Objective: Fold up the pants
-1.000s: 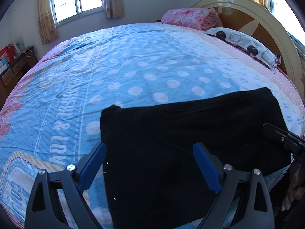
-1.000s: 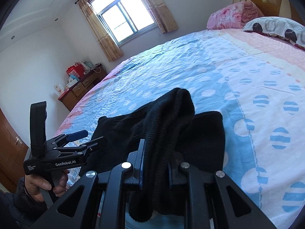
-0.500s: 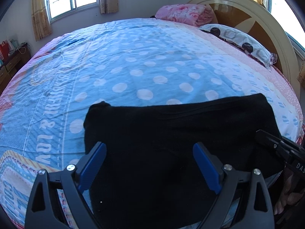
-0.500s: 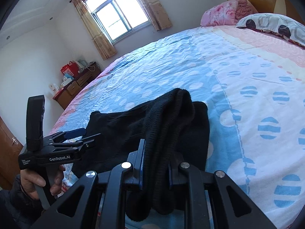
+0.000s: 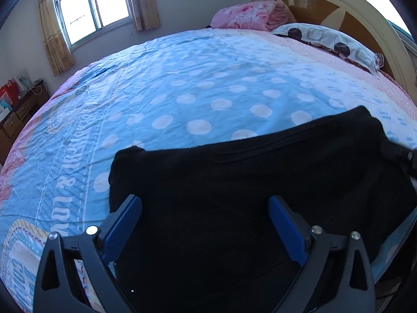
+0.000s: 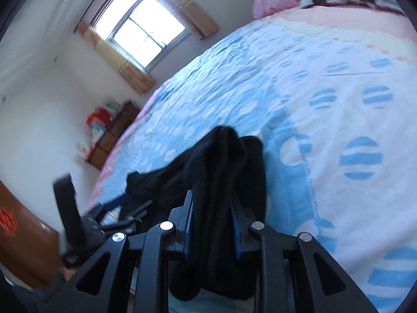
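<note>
Black pants (image 5: 247, 182) lie folded across the near edge of the bed. My left gripper (image 5: 206, 221) is open, its blue pads spread wide just above the cloth near its left end, holding nothing. My right gripper (image 6: 212, 224) is shut on a bunched fold of the pants (image 6: 221, 172) at their right end, lifting it so the cloth drapes down between the fingers. The right gripper also shows at the right edge of the left wrist view (image 5: 398, 154). The left gripper shows in the right wrist view (image 6: 122, 208), blurred.
The bed has a blue polka-dot sheet (image 5: 182, 91). A dotted pillow (image 5: 331, 41) and a pink quilt (image 5: 250, 15) lie by the headboard (image 5: 365, 7). A wooden dresser (image 6: 112, 135) stands by the far wall under a window (image 5: 91, 7).
My right gripper has tilted and swung, with the view blurred, still holding the fold. The left gripper has shifted slightly over the pants and stays open.
</note>
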`<control>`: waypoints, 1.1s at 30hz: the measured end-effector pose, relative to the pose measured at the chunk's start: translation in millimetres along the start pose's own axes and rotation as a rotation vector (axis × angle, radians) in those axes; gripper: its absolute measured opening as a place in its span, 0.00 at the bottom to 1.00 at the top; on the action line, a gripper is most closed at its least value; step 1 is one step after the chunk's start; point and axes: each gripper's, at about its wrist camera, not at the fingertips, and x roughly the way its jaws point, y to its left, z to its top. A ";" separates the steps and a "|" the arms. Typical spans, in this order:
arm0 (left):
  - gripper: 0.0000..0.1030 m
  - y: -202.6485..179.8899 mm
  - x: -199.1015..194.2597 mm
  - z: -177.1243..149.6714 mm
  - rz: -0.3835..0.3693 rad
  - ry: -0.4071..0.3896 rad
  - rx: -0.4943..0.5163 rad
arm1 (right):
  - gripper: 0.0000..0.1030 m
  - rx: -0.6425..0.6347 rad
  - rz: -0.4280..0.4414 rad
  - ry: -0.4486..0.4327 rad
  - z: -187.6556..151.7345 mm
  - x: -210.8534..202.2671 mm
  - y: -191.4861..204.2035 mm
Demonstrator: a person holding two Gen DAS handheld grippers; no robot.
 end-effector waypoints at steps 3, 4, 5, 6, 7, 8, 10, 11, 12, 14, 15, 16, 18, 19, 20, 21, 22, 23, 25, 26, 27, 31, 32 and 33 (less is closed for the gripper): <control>0.97 1.4 -0.8 -0.3 -0.005 -0.002 0.000 | 0.26 -0.094 -0.227 -0.127 1.7 -26.3 16.6; 0.97 0.7 -0.6 -0.8 -0.002 -0.001 0.006 | 0.26 -0.149 -0.266 -0.165 1.6 -32.7 27.2; 0.97 0.0 -1.5 -0.8 0.001 0.000 0.012 | 0.26 -0.214 -0.232 -0.181 0.7 -36.0 41.0; 0.97 0.1 -3.5 -0.6 0.005 0.000 0.019 | 0.26 -0.253 -0.188 -0.188 -1.2 -36.1 51.7; 0.97 1.3 -6.5 0.1 0.010 -0.001 0.022 | 0.26 -0.297 -0.129 -0.196 -4.7 -34.5 63.9; 0.97 6.2 -12.3 0.7 0.019 -0.008 0.020 | 0.26 -0.348 -0.067 -0.186 -9.3 -28.7 76.6; 0.97 19.1 -22.2 2.3 0.036 -0.031 0.002 | 0.26 -0.395 -0.059 -0.106 -17.2 -7.0 88.3; 0.97 33.5 -28.1 3.1 0.054 -0.041 -0.026 | 0.26 -0.380 -0.069 -0.069 -19.4 1.9 85.7; 0.97 44.4 -30.4 3.6 0.062 -0.041 -0.050 | 0.26 -0.342 -0.090 -0.034 -21.2 11.0 76.1; 0.97 76.3 -33.5 2.6 0.069 -0.036 -0.128 | 0.23 -0.272 -0.164 0.010 -21.8 19.0 55.8; 0.97 90.3 -33.7 1.1 0.064 -0.031 -0.167 | 0.23 -0.235 -0.126 -0.010 -19.5 12.2 50.3; 0.97 99.1 -33.4 -0.7 0.052 -0.029 -0.191 | 0.26 -0.214 -0.110 -0.042 -17.1 3.9 49.0; 0.97 119.9 -32.0 -6.0 -0.010 -0.033 -0.264 | 0.41 -0.219 -0.128 -0.138 -11.4 -18.2 50.6; 0.97 122.8 -30.2 -8.2 -0.032 -0.030 -0.283 | 0.66 -0.218 -0.127 -0.176 -9.1 -26.4 49.6; 0.97 124.4 -26.6 -10.7 -0.063 -0.017 -0.301 | 0.78 -0.196 -0.111 -0.199 -7.8 -33.2 43.8; 0.97 122.5 -20.3 -13.1 -0.092 0.012 -0.311 | 0.83 -0.160 -0.084 -0.206 -6.5 -37.0 34.8; 0.97 118.6 -15.2 -14.7 -0.114 0.033 -0.311 | 0.83 -0.115 -0.054 -0.205 -4.9 -37.8 24.8; 0.97 113.5 -10.2 -17.2 -0.135 0.050 -0.308 | 0.83 -0.065 -0.034 -0.187 -3.5 -34.8 16.0; 0.97 99.0 -0.3 -21.3 -0.161 0.080 -0.292 | 0.83 -0.042 -0.037 -0.158 -0.1 -26.0 8.7; 0.97 92.2 5.8 -24.6 -0.183 0.104 -0.284 | 0.83 -0.082 -0.063 -0.147 -1.4 -23.6 15.6; 0.99 85.8 13.0 -28.4 -0.205 0.138 -0.282 | 0.83 -0.114 -0.084 -0.134 -2.5 -18.6 20.3; 0.99 68.9 9.4 -29.8 -0.171 0.115 -0.221 | 0.83 -0.230 -0.175 -0.023 -11.0 3.5 33.2; 0.99 69.4 9.3 -29.9 -0.175 0.115 -0.228 | 0.83 -0.240 -0.140 0.018 -15.0 8.7 36.4; 0.98 70.9 10.0 -30.2 -0.186 0.118 -0.241 | 0.83 -0.253 -0.132 0.054 -19.2 14.4 39.3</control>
